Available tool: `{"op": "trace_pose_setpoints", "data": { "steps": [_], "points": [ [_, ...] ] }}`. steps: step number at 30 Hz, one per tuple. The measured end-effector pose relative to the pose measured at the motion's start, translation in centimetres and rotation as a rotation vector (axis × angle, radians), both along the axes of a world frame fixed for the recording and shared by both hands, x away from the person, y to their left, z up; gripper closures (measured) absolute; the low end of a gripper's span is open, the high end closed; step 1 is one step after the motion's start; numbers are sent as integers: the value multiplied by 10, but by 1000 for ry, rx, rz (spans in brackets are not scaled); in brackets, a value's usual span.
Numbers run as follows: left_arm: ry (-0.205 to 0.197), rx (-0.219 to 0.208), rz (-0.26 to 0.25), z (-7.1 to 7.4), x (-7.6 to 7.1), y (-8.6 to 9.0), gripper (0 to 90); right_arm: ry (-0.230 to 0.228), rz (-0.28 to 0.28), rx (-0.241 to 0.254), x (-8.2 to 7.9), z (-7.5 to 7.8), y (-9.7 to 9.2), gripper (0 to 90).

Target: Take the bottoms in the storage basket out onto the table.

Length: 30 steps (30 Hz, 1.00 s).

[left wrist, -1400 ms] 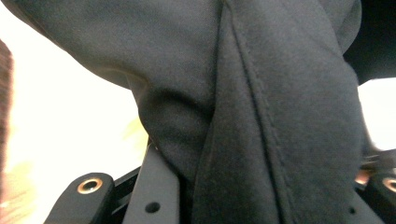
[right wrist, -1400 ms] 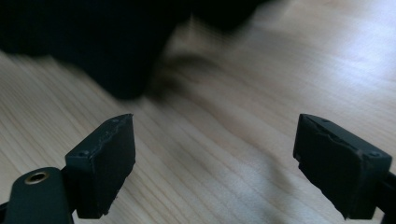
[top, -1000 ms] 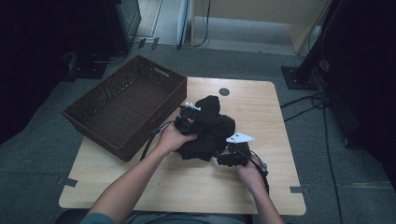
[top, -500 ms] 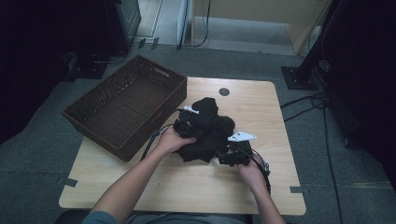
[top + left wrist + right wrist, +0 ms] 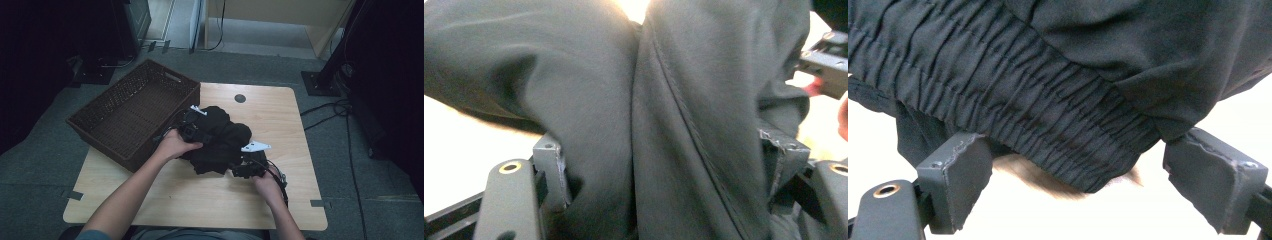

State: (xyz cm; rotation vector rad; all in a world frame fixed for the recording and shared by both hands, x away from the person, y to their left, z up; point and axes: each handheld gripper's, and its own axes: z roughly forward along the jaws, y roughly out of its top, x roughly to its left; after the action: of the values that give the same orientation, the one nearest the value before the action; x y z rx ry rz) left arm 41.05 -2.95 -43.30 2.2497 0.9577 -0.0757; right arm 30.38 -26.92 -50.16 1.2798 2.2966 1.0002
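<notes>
A black garment (image 5: 220, 140) lies bunched in the middle of the wooden table (image 5: 210, 200). My left gripper (image 5: 199, 131) is at the heap's left side. Its jaws have just been opening and now stand wide, with loose folds of the garment (image 5: 704, 75) bulging between them around the left gripper (image 5: 664, 150). My right gripper (image 5: 241, 164) sits at the heap's near right edge. In the right gripper view the right gripper (image 5: 1080, 150) is open, and the gathered elastic waistband (image 5: 1023, 115) hangs across the gap without being pinched.
A dark woven basket (image 5: 107, 90) stands at the table's left, partly over the edge. A small round black hole (image 5: 240, 98) marks the far side of the table. Cables (image 5: 345, 115) and a black stand base (image 5: 320, 82) are on the floor to the right.
The left hand and its gripper have drawn back a little to the left from the heap's top. The right hand has stayed put.
</notes>
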Motion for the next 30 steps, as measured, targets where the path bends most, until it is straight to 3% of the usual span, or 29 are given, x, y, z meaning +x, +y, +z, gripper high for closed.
{"op": "trace_pose_setpoints", "data": {
  "steps": [8,12,15,19,30],
  "points": [
    [-21,-17,34,29,3,21,272,1,3,-5,1,-1,2,128],
    [-22,-35,21,41,1,29,317,5,4,-7,1,-2,3,128],
    [-53,-17,10,48,-2,36,333,3,7,-17,0,-4,3,130],
    [-81,-2,9,54,-1,46,352,5,13,-26,0,-6,4,132],
    [-132,-31,55,68,6,83,451,18,12,-8,2,-14,6,139]
  ]
}}
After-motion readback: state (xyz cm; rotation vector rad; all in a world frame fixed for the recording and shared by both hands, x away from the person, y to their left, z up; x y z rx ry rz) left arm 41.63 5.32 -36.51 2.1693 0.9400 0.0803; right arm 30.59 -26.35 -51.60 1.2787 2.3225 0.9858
